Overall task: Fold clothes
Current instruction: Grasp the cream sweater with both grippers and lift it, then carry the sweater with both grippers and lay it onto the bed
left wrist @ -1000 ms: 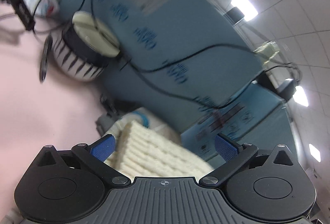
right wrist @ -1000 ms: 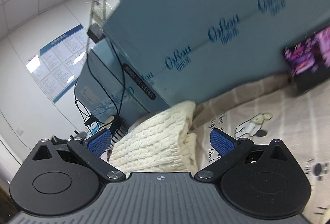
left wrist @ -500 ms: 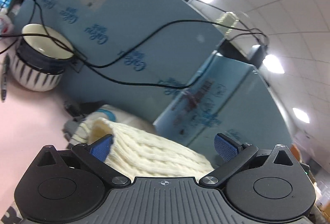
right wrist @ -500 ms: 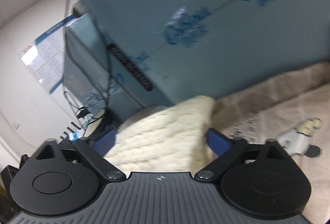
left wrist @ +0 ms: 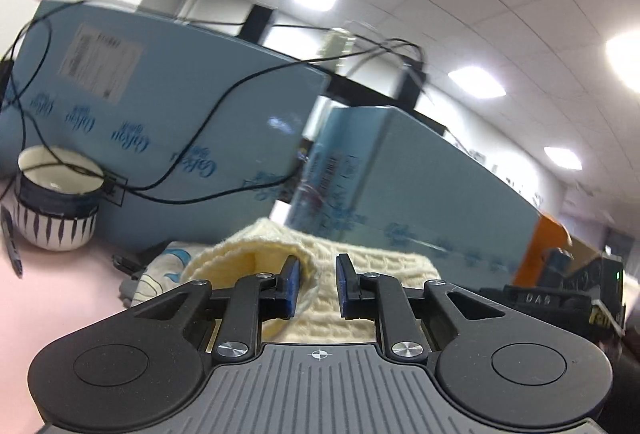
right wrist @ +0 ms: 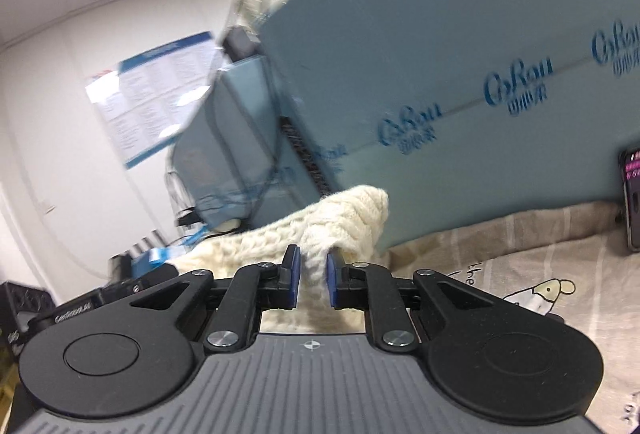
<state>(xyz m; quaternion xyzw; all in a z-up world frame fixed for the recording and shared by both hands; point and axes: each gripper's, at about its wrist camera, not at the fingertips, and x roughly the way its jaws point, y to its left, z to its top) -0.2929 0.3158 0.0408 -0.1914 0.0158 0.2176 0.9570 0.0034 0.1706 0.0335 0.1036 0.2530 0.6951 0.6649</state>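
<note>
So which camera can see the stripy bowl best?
The left wrist view. The striped bowl stands whole at its left edge, on the pink surface, black cables trailing past. The right wrist view shows no bowl, only the cream sweater.

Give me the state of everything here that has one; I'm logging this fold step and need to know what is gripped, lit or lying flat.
Left tongs: shut on the sweater's edge.
Right tongs: shut on a fold of the sweater.
Sweater: cream knit, lifted and bunched, not flat.
Bowl: upright, a black cable across its rim.
Phone: screen lit, leaning against the blue board.
Blanket: spread out, slightly wrinkled.
</note>
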